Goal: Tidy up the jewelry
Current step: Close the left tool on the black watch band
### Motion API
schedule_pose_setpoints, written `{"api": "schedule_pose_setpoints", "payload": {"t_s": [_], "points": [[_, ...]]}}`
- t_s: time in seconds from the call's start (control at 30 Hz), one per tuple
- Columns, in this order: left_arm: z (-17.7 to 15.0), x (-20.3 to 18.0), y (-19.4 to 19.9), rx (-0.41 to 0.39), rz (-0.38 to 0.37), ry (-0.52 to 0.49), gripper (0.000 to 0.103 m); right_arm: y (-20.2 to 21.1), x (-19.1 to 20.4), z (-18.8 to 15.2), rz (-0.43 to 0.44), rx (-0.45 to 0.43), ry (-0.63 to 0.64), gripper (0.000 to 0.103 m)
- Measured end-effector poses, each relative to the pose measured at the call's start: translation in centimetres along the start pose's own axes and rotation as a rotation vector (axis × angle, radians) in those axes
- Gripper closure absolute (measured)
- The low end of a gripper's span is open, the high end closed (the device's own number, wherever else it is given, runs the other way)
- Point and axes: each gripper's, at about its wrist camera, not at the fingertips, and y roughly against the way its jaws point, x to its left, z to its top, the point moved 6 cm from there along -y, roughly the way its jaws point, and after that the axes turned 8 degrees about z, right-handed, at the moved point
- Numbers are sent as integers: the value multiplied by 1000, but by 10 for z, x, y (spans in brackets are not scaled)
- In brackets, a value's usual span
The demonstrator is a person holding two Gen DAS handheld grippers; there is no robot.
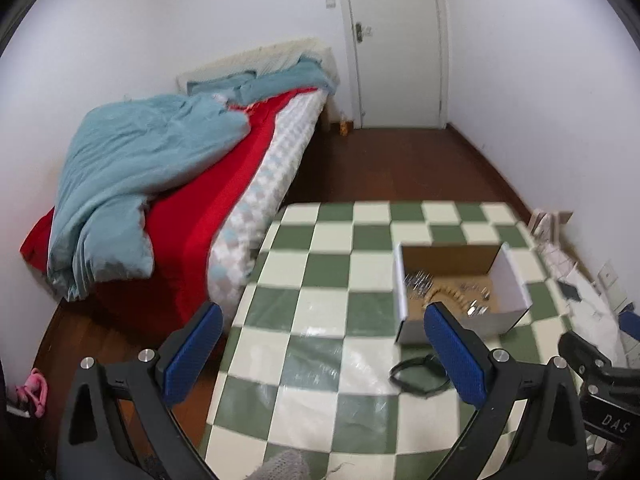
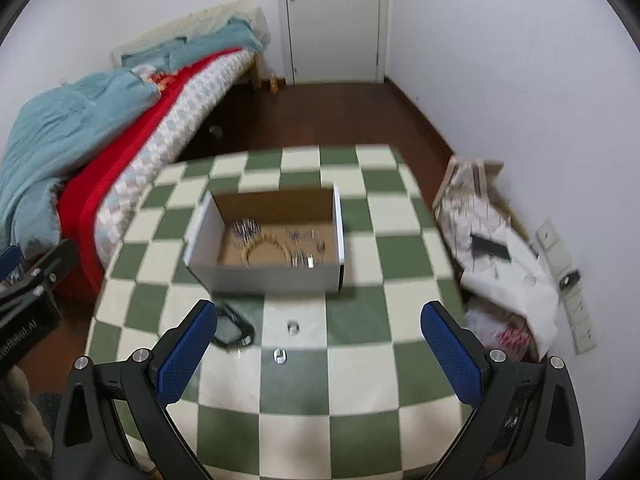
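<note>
Two hand-held grippers hover over a table (image 2: pixel 360 376) covered in a green-and-cream checkered cloth, in a bedroom. The right gripper (image 2: pixel 320 344), its blue-padded fingers spread wide and holding nothing, points at an open white cardboard box (image 2: pixel 264 276) straight ahead of it. On the box's brown floor lie a beaded bracelet (image 2: pixel 266 246), a cluster of silvery pieces (image 2: pixel 245 229) to its left and more small metal items (image 2: pixel 304 258) to its right; blur hides their exact kind. Between the right gripper's fingers and the box, two small silver rings (image 2: pixel 293 327) sit on the cloth, apart from each other. A black band (image 2: pixel 234 326) lies just beyond its left fingertip. The left gripper (image 1: pixel 322 344), equally wide open and empty, has the box ahead and to its right, and the black band (image 1: pixel 416 376) just inside its right finger. A bed with a blue duvet (image 1: pixel 132 184) and red sheet stands beyond, to its left.
</note>
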Motion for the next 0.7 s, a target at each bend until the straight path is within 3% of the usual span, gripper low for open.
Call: {"api": "schedule_pose_setpoints", "payload": {"t_s": [0.1,0.13,0.17,0.27,0.4,0.6,0.7], "points": [[-21,0,-25,34,95,-45,0,-32,-9,-24,19,57,-48,2],[-27,0,-34,47,118,-55,0,-45,-12,-32,26,74,-62,9],[-32,0,-39,55,130,-61,0,-53,-14,-35,33,84,-69,24],[-52,-3,-69,128,156,-78,0,-87,-19,-51,78,130,-115,37],[-69,-12,-91,216,116,-61,0,-112,-26,-63,72,145,-147,41],[-86,-55,-123,381,-49,-17,2,-112,-49,-66,41,119,-195,41],[-90,-78,-131,415,-88,-43,19,-103,-67,-67,21,93,-231,41]]}}
